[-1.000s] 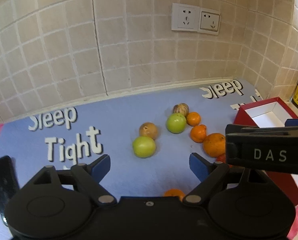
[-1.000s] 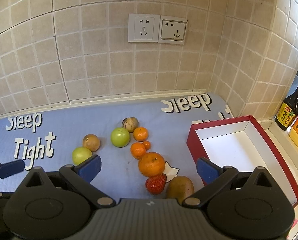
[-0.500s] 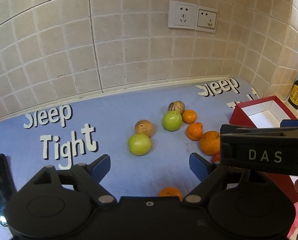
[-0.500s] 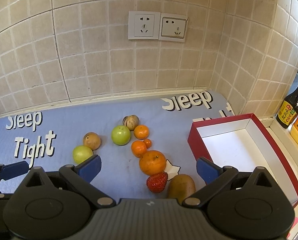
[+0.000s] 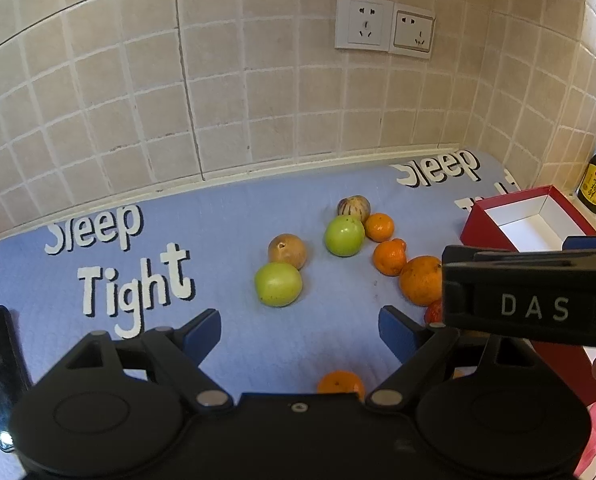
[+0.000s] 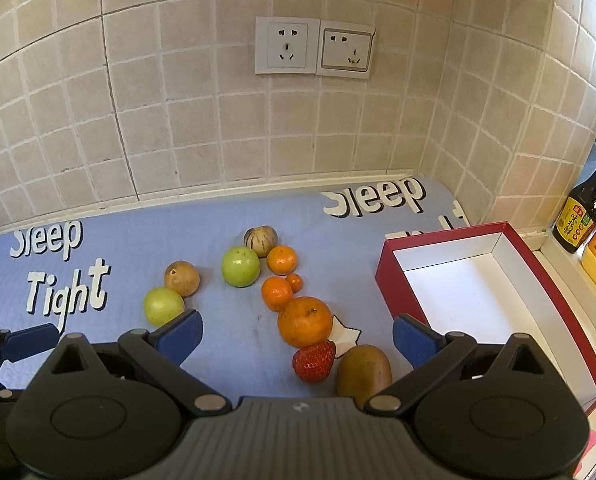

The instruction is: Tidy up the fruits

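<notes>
left gripper (image 5: 300, 330) and right gripper (image 6: 298, 334), both spread wide and empty, at bottom of frame; fruits (image 6: 304, 322) loose on the mat (image 6: 217, 220) at centre; red box (image 6: 382, 264) at right.

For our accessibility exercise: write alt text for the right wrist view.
An open black two-finger right gripper with blue pads hovers over a blue "Sleep Tight" mat scattered with green apples, oranges, a red strawberry and a brown kiwi. An empty red box with white lining sits right.
</notes>
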`<move>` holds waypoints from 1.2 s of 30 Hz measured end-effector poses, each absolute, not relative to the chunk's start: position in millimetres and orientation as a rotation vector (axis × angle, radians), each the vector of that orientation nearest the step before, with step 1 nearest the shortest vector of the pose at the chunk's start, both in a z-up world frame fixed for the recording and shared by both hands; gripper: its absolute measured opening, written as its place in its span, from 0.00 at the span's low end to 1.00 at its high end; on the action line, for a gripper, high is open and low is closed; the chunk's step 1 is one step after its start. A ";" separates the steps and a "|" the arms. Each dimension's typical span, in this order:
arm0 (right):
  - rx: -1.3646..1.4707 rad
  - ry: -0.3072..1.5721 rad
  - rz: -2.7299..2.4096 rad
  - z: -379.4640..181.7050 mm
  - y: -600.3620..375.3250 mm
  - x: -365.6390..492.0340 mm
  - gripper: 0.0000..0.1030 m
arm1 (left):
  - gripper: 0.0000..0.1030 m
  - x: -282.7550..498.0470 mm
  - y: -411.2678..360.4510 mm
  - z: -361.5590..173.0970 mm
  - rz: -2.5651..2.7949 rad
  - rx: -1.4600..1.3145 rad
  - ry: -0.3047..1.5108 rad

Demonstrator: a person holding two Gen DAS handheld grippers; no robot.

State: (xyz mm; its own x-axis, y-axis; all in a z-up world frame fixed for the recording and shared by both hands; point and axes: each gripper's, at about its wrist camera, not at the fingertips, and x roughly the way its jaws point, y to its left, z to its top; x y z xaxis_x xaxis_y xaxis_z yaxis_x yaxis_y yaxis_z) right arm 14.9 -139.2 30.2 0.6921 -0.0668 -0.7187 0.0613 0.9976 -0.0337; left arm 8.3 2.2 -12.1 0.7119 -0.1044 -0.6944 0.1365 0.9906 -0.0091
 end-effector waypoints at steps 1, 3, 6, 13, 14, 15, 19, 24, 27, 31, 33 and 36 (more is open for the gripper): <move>-0.006 0.806 -0.071 29.5 -139.2 15.3 1.00 | 0.99 8.7 2.8 -12.5 -0.138 0.040 0.762; -0.007 0.811 -0.070 27.3 -139.6 16.1 1.00 | 0.99 10.7 2.8 -14.3 -0.144 0.045 0.764; -0.009 0.804 -0.076 24.0 -148.3 15.9 1.00 | 0.99 12.3 9.1 -19.4 -0.196 0.083 0.746; 0.076 0.868 0.044 -17.4 -189.5 2.9 0.91 | 0.99 14.5 31.6 -54.3 -0.451 0.156 0.737; 0.102 0.894 0.058 -25.6 -192.5 1.5 0.87 | 0.99 16.9 31.8 -60.4 -0.468 0.160 0.763; 0.125 0.924 0.076 -35.5 -194.6 0.4 0.86 | 0.99 19.1 30.3 -66.3 -0.487 0.156 0.776; 0.132 0.982 0.102 -56.9 -192.3 -4.6 0.81 | 0.88 22.8 23.6 -84.3 -0.554 0.161 0.872; 0.247 1.078 0.168 -76.0 -192.2 -2.1 0.73 | 0.83 27.5 11.6 -100.5 -0.574 0.186 0.934; 0.278 1.114 0.155 -86.2 -189.5 5.5 0.67 | 0.83 29.4 12.2 -105.6 -0.575 0.153 0.961; 0.319 1.153 0.167 -95.0 -188.5 15.1 0.61 | 0.82 31.8 11.4 -110.7 -0.570 0.132 0.982; 0.332 1.166 0.170 -98.4 -186.6 17.5 0.60 | 0.79 32.3 10.8 -113.3 -0.564 0.129 0.989; 0.347 1.182 0.169 -102.6 -185.3 19.1 0.59 | 0.72 31.9 10.3 -115.9 -0.559 0.126 0.997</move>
State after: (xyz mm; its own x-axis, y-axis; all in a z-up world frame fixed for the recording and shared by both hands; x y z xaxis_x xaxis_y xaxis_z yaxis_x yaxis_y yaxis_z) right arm 19.1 -185.3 -102.6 0.3741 0.3085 -0.8746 0.0514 0.9347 0.3518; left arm 31.9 10.3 -115.9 0.4156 -0.3878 -0.8227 0.5000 0.8530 -0.1496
